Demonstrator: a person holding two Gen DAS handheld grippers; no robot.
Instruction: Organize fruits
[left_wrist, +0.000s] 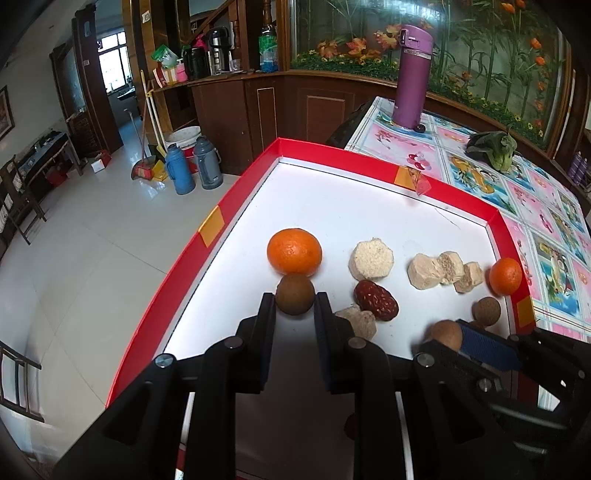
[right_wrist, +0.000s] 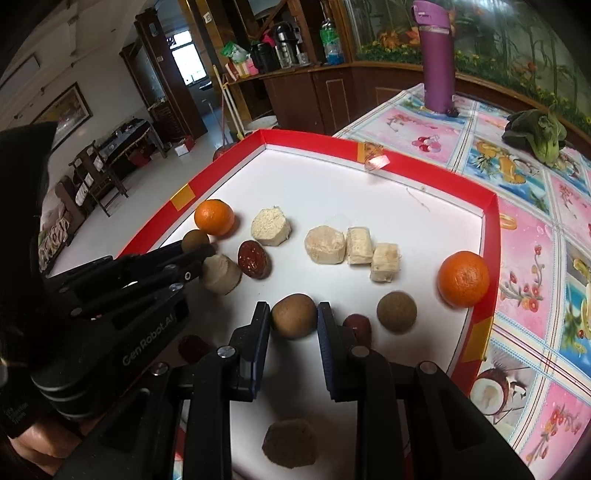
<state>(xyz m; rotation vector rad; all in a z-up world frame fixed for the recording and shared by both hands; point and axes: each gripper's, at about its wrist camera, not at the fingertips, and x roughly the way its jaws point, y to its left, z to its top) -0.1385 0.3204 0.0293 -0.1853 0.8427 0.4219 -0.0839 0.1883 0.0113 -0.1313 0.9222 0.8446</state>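
Both tools busy: left tool (left_wrist: 294, 301) pinching brown longan (left_wrist: 294, 298) just below big orange (left_wrist: 294, 252); right tool (right_wrist: 293, 314) gripping 2nd longan (right_wrist: 294, 315). Fruit scattered in red tray (left_wrist: 221, 206); sorting barely begun, most left.

Ahead of your claw, the counter (right_wrist: 524, 229) carries a red-walled tray (right_wrist: 491, 236), a purple flask (right_wrist: 437, 55) beyond it, and leafy greens (right_wrist: 535, 134) far right.

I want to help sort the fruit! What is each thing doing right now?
Left gripper: shut on a brown longan.
Right gripper: shut on another longan.
Two oranges: whole, loose in the tray.
Red date: lying loose.
Purple flask: upright, lid closed.
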